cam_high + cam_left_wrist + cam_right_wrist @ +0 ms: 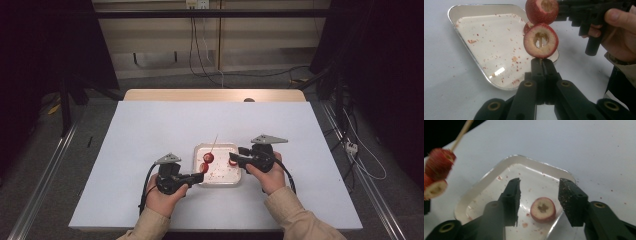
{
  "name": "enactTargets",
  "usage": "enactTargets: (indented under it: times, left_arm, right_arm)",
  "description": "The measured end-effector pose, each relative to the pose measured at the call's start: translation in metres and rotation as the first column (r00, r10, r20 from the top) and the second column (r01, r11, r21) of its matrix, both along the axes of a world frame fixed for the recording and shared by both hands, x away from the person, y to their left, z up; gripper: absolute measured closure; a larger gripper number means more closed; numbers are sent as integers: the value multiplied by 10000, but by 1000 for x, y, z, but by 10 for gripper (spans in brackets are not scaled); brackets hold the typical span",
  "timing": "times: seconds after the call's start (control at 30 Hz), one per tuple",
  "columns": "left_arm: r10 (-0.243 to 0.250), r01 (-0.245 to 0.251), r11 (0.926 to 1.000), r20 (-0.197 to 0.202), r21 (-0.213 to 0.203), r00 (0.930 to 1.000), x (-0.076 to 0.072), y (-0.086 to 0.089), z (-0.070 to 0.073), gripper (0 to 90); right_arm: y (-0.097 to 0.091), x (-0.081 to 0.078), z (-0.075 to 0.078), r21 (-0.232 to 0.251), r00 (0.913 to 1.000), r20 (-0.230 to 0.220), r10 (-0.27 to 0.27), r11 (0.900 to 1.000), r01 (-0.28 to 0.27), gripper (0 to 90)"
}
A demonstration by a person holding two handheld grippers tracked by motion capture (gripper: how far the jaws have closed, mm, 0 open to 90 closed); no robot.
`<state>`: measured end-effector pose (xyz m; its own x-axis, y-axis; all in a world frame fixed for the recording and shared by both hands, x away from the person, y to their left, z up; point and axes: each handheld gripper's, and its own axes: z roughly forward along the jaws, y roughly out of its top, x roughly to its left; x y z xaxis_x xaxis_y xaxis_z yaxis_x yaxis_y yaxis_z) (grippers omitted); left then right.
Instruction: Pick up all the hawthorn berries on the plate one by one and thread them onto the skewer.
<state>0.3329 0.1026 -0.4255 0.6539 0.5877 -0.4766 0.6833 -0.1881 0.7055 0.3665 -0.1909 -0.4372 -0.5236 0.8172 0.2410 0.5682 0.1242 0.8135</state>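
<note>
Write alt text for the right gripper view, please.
The right gripper has its fingers open around a cored red fruit piece lying in a metal tray. At left, a skewer carries more fruit.

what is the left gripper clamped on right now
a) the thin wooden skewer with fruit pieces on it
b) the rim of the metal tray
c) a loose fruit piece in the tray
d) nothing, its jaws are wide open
a: the left gripper has its jaws shut on the skewer, just below the threaded fruit pieces.
</note>
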Motion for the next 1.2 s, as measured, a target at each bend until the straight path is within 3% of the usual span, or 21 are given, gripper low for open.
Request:
enactTargets:
  times: [0.3, 0.7, 1.13, 1.2]
  left_arm:
    - [-22, 22, 10000, -34, 12, 10000, 0, -1, -1, 899]
    - [-146, 147, 9999, -68, 45, 9999, 0, -1, -1, 899]
    - [-242, 242, 9997, -137, 20, 9996, 1, -1, -2, 899]
    - [-223, 224, 9997, -161, 17, 9996, 1, -1, -2, 899]
  right_arm:
    - [-1, 2, -13, -536, 9998, -185, -19, 9986, 9, 625]
    - [5, 2, -17, -690, 9995, -308, 87, 9976, -108, 631]
    - [14, 3, -24, -432, 9980, -538, 320, 9985, -344, 628]
    - [14, 3, -24, -117, 9971, -671, 357, 9993, -366, 623]
